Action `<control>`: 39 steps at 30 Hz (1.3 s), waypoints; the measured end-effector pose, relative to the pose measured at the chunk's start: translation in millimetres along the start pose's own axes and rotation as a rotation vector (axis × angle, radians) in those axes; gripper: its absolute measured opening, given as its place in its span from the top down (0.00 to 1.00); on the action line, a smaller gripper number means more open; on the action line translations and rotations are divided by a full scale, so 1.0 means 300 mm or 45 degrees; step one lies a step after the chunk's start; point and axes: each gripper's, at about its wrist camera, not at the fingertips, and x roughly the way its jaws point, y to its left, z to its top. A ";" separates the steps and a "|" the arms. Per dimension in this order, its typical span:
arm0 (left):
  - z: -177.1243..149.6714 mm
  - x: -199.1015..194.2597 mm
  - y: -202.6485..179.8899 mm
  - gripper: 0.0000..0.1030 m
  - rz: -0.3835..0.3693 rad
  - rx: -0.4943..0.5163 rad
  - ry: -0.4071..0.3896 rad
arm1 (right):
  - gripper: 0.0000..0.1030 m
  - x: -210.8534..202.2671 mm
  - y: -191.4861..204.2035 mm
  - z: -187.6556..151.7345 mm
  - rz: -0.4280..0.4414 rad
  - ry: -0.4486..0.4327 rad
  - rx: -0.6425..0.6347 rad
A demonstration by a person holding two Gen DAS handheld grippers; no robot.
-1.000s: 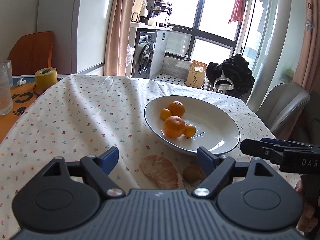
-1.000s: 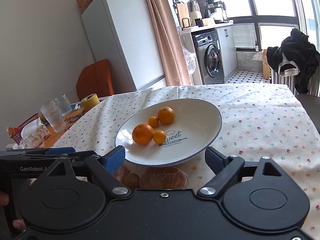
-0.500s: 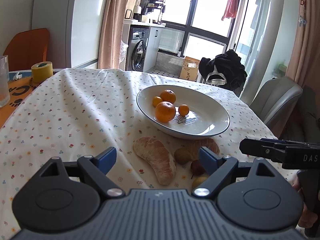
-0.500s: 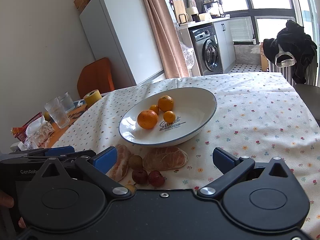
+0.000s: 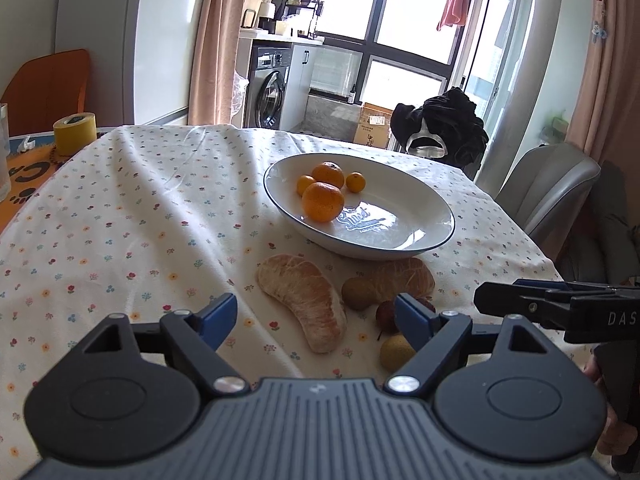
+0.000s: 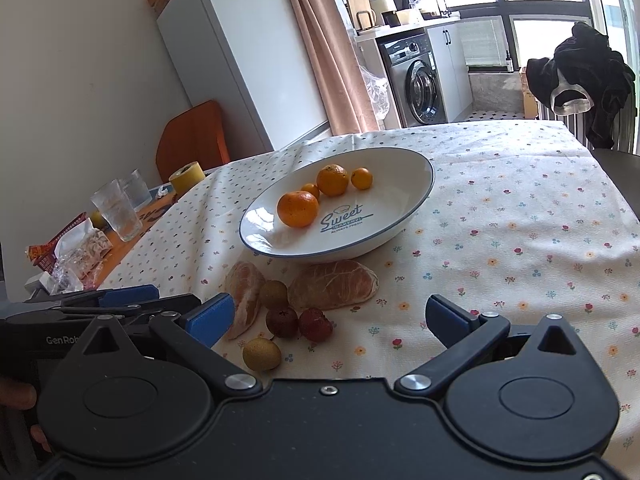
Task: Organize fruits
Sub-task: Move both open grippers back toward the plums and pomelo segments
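Now the right gripper is hanging with its fingers spread wide, having just been opening with nothing between them. Meanwhile the left gripper is hovering, fingers parted and empty. Compared with a second ago, the peeled pomelo segments and small brown and red fruits are showing fully on the flowered cloth surface, just beside the white blue-rimmed plate holding four oranges, so picking is probably next.
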 end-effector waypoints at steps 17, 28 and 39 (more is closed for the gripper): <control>0.003 0.088 -0.020 0.47 0.000 0.006 0.055 | 0.00 0.017 -0.038 0.006 -0.011 0.011 0.029; 0.001 0.165 -0.029 0.47 0.034 0.010 0.110 | 0.00 0.052 -0.037 0.021 -0.003 0.025 0.029; -0.001 0.159 0.015 0.61 0.045 0.005 0.117 | 0.00 0.117 -0.031 0.033 -0.015 0.039 0.034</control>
